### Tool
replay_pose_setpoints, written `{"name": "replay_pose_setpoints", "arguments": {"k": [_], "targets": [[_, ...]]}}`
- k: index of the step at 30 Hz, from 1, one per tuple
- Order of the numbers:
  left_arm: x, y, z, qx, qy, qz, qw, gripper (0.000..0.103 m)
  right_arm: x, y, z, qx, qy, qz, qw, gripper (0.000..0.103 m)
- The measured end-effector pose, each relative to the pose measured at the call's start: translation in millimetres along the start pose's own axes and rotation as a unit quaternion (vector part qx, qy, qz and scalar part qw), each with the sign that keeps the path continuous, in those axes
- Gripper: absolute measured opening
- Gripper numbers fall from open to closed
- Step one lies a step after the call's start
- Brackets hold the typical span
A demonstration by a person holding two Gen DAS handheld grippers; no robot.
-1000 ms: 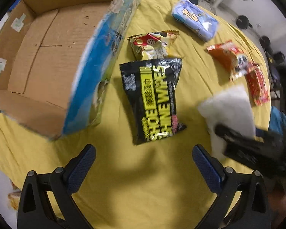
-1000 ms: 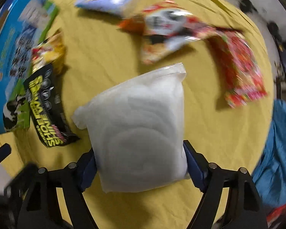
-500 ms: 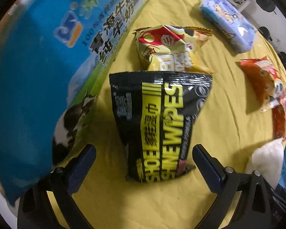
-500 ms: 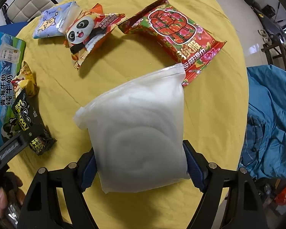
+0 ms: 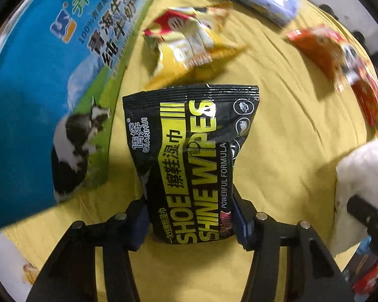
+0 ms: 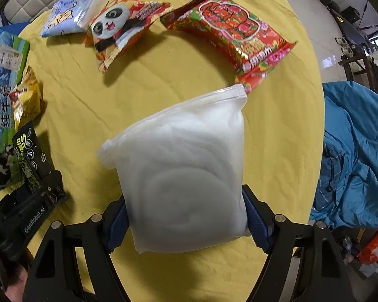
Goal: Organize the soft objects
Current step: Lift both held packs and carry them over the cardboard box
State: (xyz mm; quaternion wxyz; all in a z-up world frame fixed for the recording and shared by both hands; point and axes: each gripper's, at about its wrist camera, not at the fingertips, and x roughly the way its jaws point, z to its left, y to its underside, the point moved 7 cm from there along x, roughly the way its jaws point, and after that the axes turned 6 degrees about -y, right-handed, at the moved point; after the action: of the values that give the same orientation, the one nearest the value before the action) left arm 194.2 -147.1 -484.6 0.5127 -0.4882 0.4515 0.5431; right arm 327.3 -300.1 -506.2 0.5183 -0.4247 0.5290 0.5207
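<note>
Wipes pack [image 5: 189, 166] between left tongs [image 5: 189, 222]

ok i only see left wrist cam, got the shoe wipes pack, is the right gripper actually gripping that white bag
Observer: Yes, the right gripper is shut on the white bag, one pad on each side of its lower part.
Operator: whats that red blur at my right edge
Observer: A red floral packet, lying flat near the panda snack bag.
Operator: anything off the table that side
Observer: A heaped blue cloth right of the yellow table.
</note>
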Motion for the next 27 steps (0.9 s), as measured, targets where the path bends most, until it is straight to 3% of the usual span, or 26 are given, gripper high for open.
{"name": "replay_pose_setpoints", "arguments": {"k": [9, 12, 21, 25, 27], "targets": [[10.9, 24.6, -4.4, 0.096, 0.005, 0.019, 0.9951, 0.051, 7.8, 88.8, -9.3, 0.009, 0.001, 0.036, 0.999, 0.081], [22.6, 18.1, -5.6, 0.116, 0.002, 0.023, 0.9929, 0.054, 16.5, 113.0, -15.0, 0.012, 0.011, 0.039, 0.999, 0.081], [37.7, -60.8, -17.2, 0.099, 0.029, 0.068, 0.9923, 0.067, 33.3, 125.6, -26.7, 0.023, 0.0, 0.04, 0.999, 0.086], [33.6, -76.4, -22.3, 0.101, 0.028, 0.07, 0.992, 0.066, 40.3, 124.5, -34.4, 0.021, -0.001, 0.04, 0.999, 0.087], [37.9, -78.1, -24.6, 0.108, 0.019, 0.063, 0.992, 0.06, 38.2, 121.1, -24.5, 0.018, 0.001, 0.039, 0.999, 0.086]]}}
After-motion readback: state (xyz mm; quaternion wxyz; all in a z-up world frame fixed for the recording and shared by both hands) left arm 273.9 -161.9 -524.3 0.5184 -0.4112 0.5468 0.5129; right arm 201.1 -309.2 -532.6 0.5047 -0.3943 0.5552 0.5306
